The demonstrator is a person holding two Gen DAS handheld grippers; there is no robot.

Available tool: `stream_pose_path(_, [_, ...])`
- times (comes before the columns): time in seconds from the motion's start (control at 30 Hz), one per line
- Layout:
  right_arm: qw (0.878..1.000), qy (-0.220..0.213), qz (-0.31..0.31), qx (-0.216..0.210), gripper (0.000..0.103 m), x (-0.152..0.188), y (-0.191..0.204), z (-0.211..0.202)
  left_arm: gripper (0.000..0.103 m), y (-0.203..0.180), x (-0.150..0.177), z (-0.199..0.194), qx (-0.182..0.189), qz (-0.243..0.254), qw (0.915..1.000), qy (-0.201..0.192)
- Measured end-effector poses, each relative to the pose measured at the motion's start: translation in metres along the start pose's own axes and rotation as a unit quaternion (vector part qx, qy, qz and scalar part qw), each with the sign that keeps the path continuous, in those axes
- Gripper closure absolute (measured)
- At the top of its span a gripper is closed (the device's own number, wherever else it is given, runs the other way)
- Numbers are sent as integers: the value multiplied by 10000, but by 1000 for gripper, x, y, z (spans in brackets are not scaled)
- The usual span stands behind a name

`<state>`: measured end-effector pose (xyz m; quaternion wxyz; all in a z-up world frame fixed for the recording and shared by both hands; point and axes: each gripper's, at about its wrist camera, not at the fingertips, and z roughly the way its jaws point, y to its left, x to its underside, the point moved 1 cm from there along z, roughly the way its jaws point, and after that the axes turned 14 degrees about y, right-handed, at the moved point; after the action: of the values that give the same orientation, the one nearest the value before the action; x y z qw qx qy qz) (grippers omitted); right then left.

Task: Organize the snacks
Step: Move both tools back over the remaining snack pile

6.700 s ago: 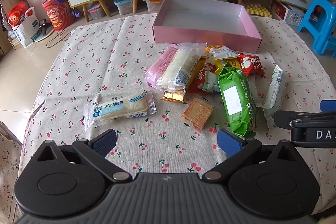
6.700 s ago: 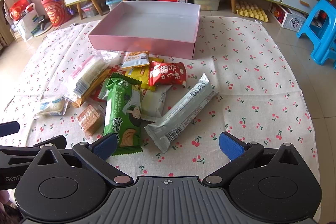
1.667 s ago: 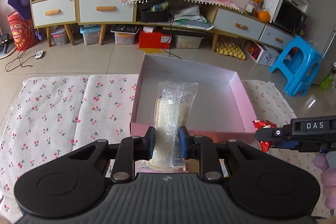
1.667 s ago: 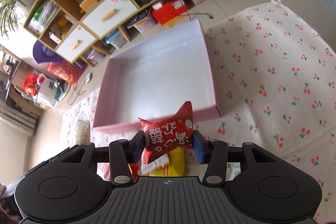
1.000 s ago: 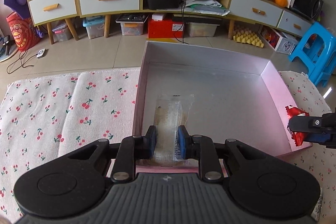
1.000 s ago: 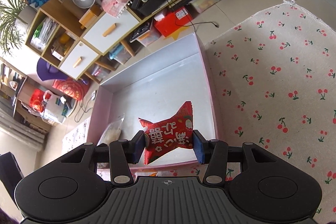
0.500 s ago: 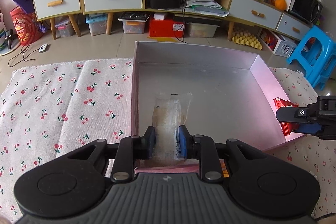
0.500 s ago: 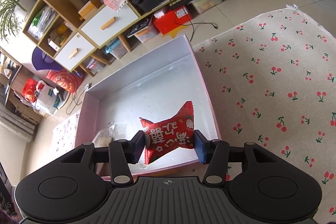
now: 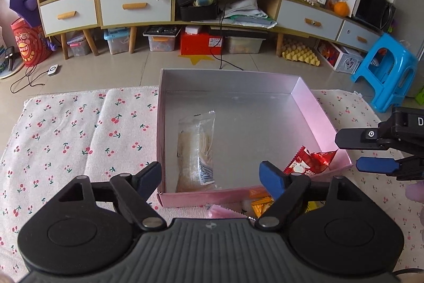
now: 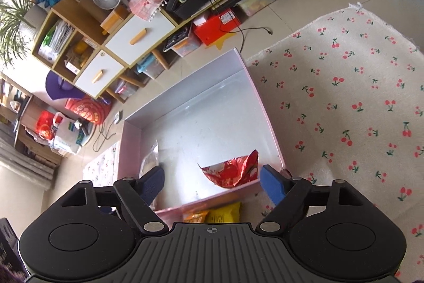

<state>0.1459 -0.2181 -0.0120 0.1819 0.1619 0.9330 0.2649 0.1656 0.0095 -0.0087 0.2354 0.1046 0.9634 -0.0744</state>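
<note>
A pink box (image 9: 164, 129) with a silvery floor sits on the cherry-print cloth (image 9: 79, 129). A clear-wrapped pale snack (image 9: 196, 150) lies inside near the box's left wall, free of my left gripper (image 9: 210, 177), whose jaws are opening above the near wall with nothing between them. A red snack packet (image 10: 233, 170) rests in the near right corner of the box (image 10: 265, 113), also seen as the red packet (image 9: 310, 163). My right gripper (image 10: 212, 183) is opening above it, pads apart from the packet. The right gripper's fingers (image 9: 376, 166) enter from the right.
Yellow and orange snack packs (image 9: 261, 200) and a pink wrapper (image 9: 222, 212) lie just in front of the box. Yellow packs (image 10: 225, 214) show under the right gripper too. Beyond the cloth are a low cabinet (image 9: 132, 7), storage bins and a blue stool (image 9: 384, 70).
Both grippers opened and lifted back slightly. The clear-wrapped snack dropped onto the box floor at the left, and the red packet fell into the near right corner.
</note>
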Motion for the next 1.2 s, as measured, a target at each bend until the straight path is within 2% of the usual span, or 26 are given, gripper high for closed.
stream_pose_path(0.2, [10000,60,-78,13,16,18,5,-21,8,-1,10,-21,-189,-5,9998,0])
stream_pose_path(0.4, [9995,216,-250,-15,14,40,11,-37,3,3,26,-39,-615,90,9981,58])
stream_pose_path(0.57, [9984,325,-466,24,11,59,16,-41,1,14,44,-49,-557,43,9984,38])
stream_pose_path(0.8, [9961,493,-727,-68,10,90,17,-31,1,37,71,-43,-512,42,9987,27])
stream_pose_path(0.9, [9941,609,-899,-43,10,103,21,-25,1,47,81,-41,-496,182,9985,146])
stream_pose_path(0.97, [9924,605,-1069,1,10,111,24,-22,1,55,86,-42,-519,279,9982,83])
stream_pose_path(1.2, [9877,504,-1469,168,10,131,25,-16,1,67,106,-35,-574,992,9933,138])
